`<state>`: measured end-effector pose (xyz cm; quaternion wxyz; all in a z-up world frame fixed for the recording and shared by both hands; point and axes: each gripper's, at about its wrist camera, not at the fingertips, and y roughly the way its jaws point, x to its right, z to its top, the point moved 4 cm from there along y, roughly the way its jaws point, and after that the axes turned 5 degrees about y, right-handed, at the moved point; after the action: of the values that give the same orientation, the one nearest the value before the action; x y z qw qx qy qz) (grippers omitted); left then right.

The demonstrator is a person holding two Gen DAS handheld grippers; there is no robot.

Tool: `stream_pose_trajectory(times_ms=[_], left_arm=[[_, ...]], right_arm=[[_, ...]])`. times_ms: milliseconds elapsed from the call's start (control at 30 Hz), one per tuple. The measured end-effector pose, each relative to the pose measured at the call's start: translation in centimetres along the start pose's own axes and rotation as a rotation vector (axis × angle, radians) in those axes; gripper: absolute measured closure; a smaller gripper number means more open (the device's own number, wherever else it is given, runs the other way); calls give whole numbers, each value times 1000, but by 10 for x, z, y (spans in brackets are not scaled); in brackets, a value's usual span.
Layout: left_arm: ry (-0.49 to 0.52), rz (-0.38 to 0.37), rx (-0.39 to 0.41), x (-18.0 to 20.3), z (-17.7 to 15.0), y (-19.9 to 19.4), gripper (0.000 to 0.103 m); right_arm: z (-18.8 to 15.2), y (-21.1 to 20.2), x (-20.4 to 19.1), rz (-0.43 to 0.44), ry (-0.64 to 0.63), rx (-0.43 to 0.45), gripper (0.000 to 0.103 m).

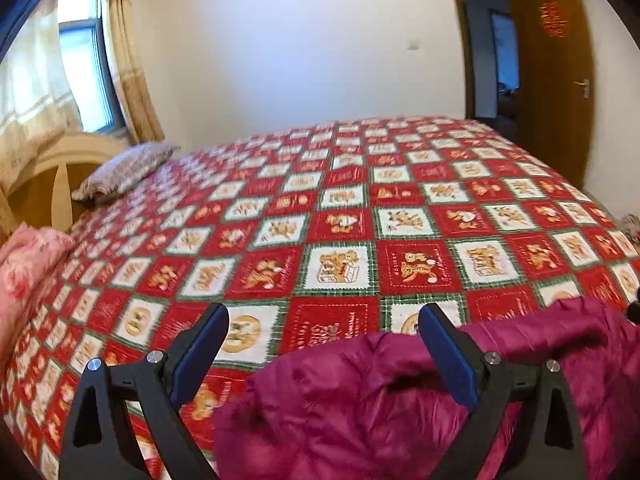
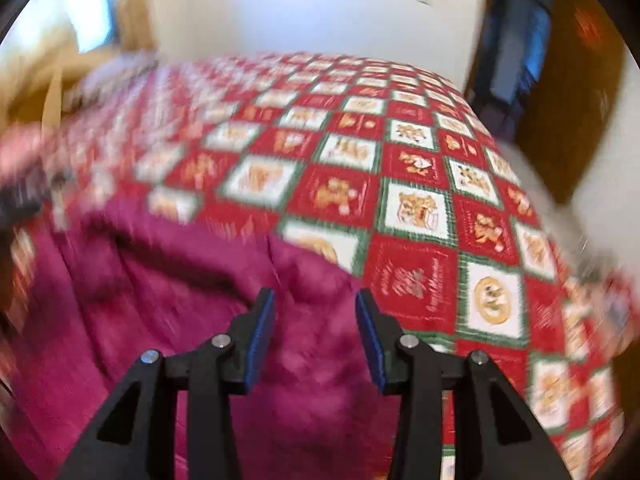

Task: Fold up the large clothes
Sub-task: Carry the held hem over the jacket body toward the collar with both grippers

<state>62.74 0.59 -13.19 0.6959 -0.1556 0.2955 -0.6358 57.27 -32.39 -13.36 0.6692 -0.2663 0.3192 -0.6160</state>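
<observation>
On the bed [image 1: 360, 208], near edge: one magenta quilted jacket [image 1: 360, 408], puffy, crumpled, lying on the patchwork bedspread [image 1: 336, 268].

Bedspread: red and white squares with green plaid borders, bear and biscuit motifs; covers the whole bed surface.

Left tool [image 1: 324, 328]: black frame, blue pads, fingers spread wide and released. Hangs over the near edge of the bed; its right-side finger [image 1: 444, 352] stands in front of the jacket's upper fold, its left-side finger over bare bedspread. Contact with the cloth cannot be told.

Right tool [image 2: 316, 312]: same make, fingers parted and released, nothing between them. Sits above the jacket [image 2: 200, 320], near the jacket's border with the bedspread [image 2: 420, 208]. This view is motion-blurred.

At the head of the bed, left in the left wrist view: grey patterned pillow [image 1: 124, 170], pink floral bedding [image 1: 28, 264], pale wooden headboard [image 1: 60, 168].

Beyond the bed: white wall [image 1: 300, 40], window [image 1: 84, 60] with yellow curtains [image 1: 128, 60], brown wooden door [image 1: 552, 72] standing open.
</observation>
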Motion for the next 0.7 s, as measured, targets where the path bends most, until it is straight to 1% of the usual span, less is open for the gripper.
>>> stream_pose_trajectory(times_ms=[67, 133, 200, 300, 367, 467, 700], left_arm=[[7, 36, -53, 9, -5, 20, 7], [17, 42, -106, 17, -19, 35, 7], [19, 31, -140, 21, -33, 45, 7], [49, 24, -202, 27, -56, 61, 7], [45, 17, -197, 28, -61, 63, 7], [42, 13, -191, 30, -65, 66, 7], [32, 11, -183, 30, -70, 70, 6]], right_arm=[[12, 4, -6, 26, 73, 36, 57], [21, 17, -19, 77, 125, 63, 57], [21, 37, -32, 106, 156, 45, 57], [9, 65, -50, 106, 114, 0, 57], [-3, 78, -55, 92, 92, -25, 57], [-18, 85, -59, 50, 32, -14, 58], [-25, 90, -57, 26, 8, -1, 58]])
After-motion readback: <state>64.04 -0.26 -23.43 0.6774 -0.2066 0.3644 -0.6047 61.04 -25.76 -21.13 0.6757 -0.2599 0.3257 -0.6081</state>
